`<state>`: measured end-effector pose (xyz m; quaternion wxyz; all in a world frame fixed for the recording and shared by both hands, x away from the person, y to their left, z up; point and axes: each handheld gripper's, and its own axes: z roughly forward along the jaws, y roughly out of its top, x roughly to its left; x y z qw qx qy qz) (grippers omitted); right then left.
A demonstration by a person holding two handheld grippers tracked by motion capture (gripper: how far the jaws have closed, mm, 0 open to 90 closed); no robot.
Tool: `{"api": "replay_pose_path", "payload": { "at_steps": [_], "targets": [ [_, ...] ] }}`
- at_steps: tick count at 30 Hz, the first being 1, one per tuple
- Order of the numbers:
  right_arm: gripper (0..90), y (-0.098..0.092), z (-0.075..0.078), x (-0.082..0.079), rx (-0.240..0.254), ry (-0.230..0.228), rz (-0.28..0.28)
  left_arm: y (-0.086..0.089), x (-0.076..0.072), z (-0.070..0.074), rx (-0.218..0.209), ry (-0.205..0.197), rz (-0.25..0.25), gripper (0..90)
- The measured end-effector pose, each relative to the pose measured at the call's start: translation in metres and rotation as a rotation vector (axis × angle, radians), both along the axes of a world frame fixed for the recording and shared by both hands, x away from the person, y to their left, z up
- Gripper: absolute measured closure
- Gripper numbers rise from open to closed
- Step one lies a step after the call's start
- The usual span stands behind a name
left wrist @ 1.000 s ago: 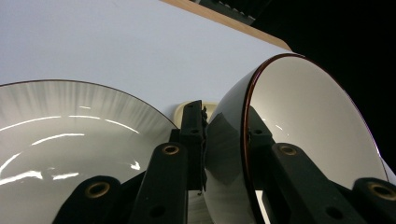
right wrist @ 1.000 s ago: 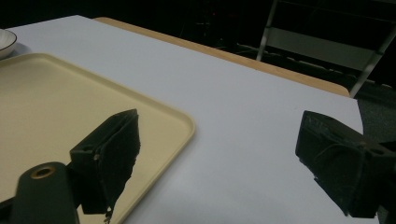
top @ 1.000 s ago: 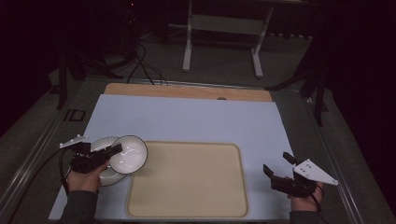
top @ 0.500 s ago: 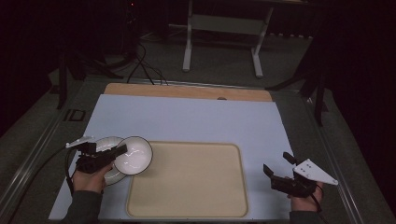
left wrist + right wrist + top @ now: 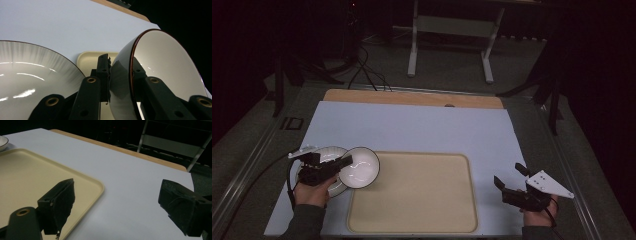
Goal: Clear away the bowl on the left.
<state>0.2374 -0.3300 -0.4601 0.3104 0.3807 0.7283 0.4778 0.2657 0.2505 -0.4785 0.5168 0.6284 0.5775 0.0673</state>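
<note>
no text, label, brand, number or sign can be read anywhere in these views, neither near the jaws nor on anything lying on the bench.

**Bowl gripped at the desk's left edge**

The left hand-held gripper clamps the rim of a white bowl, tilted above a plate near the desk's left edge. A beige tray lies along the near edge. The right hand-held gripper, jaws apart, rests near the near right corner.
</note>
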Motion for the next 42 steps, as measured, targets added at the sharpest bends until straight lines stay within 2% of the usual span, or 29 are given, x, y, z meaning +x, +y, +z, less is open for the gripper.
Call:
{"api": "replay_pose_path", "payload": {
  "at_steps": [25,42],
  "targets": [
    [13.5,0.0,0.0,0.0,-0.002,0.001,0.0,-0.014,0.003,-0.001,0.017,0.002,-0.023,76.8],
    [13.5,0.001,0.0,0.0,-0.003,0.007,0.003,-0.031,0.006,-0.004,0.037,0.013,-0.069,76.8]
  ]
}}
